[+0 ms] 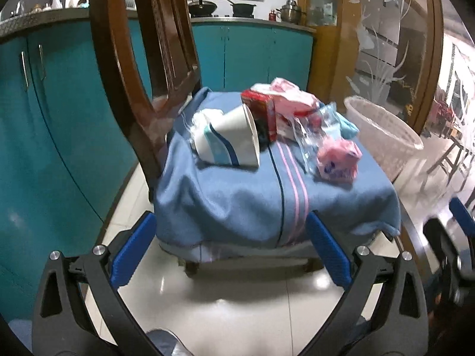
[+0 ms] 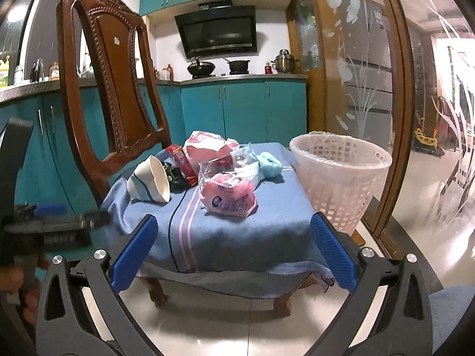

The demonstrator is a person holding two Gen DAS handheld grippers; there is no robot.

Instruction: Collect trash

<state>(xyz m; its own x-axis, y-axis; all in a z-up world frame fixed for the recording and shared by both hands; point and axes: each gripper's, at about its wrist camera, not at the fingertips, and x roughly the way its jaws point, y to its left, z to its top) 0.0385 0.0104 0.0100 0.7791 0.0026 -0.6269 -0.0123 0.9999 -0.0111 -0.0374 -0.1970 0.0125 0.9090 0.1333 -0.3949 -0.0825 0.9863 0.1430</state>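
Observation:
Trash lies on a chair seat covered by a blue cloth (image 1: 237, 201) (image 2: 237, 225). A tipped white paper cup (image 1: 228, 139) (image 2: 151, 181) lies at the left, a red carton (image 1: 261, 109) (image 2: 182, 160) behind it. Pink packets (image 1: 338, 160) (image 2: 228, 195), clear plastic wrap (image 1: 311, 124) (image 2: 243, 157) and a teal wad (image 2: 268, 164) lie to the right. A white plastic bin (image 1: 383, 136) (image 2: 341, 175) stands just right of the chair. My left gripper (image 1: 230, 255) and right gripper (image 2: 234, 255) are both open and hold nothing, short of the seat's front edge.
The wooden chair back (image 1: 142, 59) (image 2: 115, 95) rises at the left. Teal kitchen cabinets (image 1: 252, 56) (image 2: 243, 109) with pots stand behind. A glass door (image 1: 383, 44) (image 2: 371, 89) in a wood frame is at the right. Glossy floor tiles (image 1: 237, 311) lie below.

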